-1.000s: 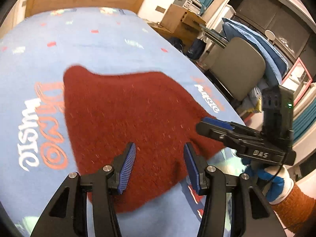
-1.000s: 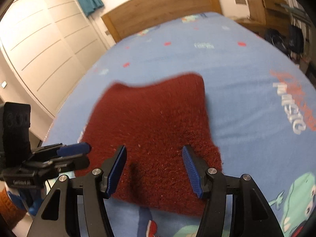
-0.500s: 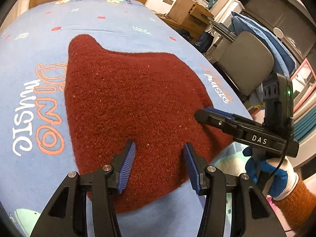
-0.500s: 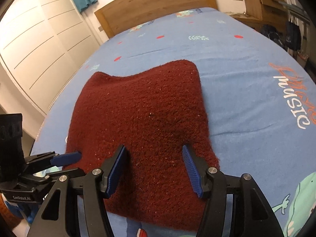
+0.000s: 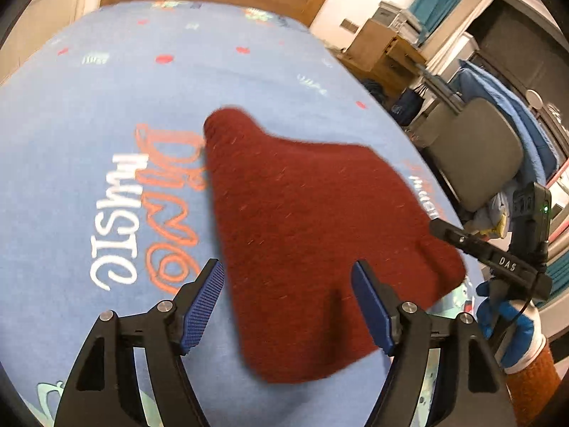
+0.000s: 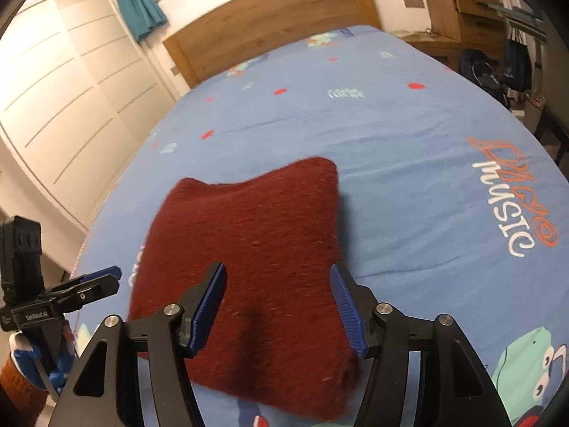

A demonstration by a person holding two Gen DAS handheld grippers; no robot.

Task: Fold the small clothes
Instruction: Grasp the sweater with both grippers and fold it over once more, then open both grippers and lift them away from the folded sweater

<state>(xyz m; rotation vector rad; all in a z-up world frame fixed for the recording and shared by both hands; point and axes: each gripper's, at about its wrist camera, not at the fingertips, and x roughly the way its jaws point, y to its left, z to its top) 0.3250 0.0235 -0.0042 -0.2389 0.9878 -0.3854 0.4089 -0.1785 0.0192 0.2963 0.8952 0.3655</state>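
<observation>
One dark red knit garment (image 5: 313,235) lying flat on the blue bedsheet (image 5: 89,114), near the foot edge. Two grippers: the left gripper (image 5: 288,306) and right gripper (image 6: 277,306) both have fingers spread wide apart, holding nothing, with the garment's near edge between them. The left wrist view catches one grey chair (image 5: 476,153) beside the bed (right view doesn't show it clearly), while the right wrist view shows the wooden headboard (image 6: 270,17) and white wardrobe doors (image 6: 71,89).
</observation>
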